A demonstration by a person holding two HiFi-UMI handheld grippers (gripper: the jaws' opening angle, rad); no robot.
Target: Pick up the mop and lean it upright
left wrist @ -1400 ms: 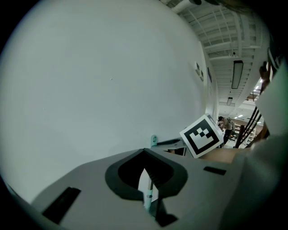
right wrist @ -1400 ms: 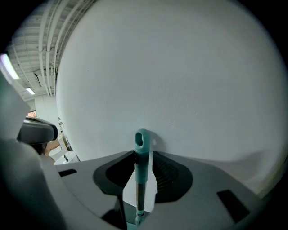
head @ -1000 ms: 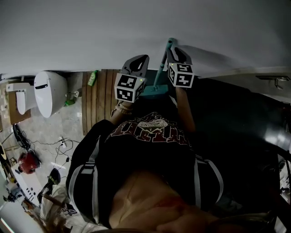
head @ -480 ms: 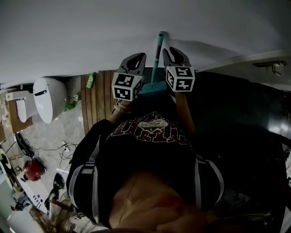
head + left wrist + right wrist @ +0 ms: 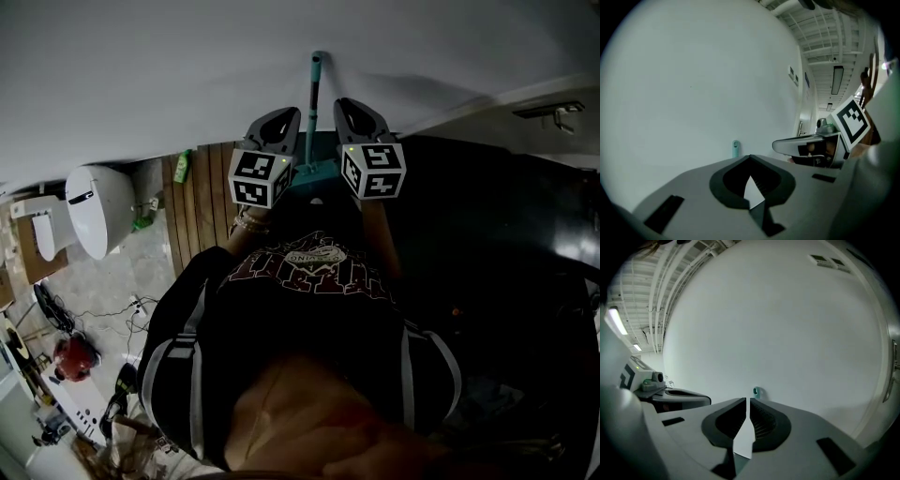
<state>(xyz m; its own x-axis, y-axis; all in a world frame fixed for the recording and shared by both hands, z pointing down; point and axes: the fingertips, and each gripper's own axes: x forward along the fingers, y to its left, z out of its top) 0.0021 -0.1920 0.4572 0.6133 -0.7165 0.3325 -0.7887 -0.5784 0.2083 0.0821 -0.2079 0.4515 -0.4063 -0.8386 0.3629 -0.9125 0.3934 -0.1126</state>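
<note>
Showing the mop (image 5: 312, 103) upright against the white wall (image 5: 187, 66), between the two tools and held by neither. In the head view its teal handle rises along the wall, with the teal head at floor level between the two marker cubes. The left tool (image 5: 286, 120) is just left of the handle and the right tool (image 5: 352, 108) just right of it.

In the left gripper view the left tool (image 5: 750, 158) is closed at the tips and empty, and the handle's top (image 5: 736, 148) shows beyond it. In the right gripper view the right tool (image 5: 748, 401) has just been closing: only a thin slit remains, with nothing in it.

At the head view's left are wooden floorboards (image 5: 202, 202), a green bottle (image 5: 181, 166) and a white toilet (image 5: 94, 211).
</note>
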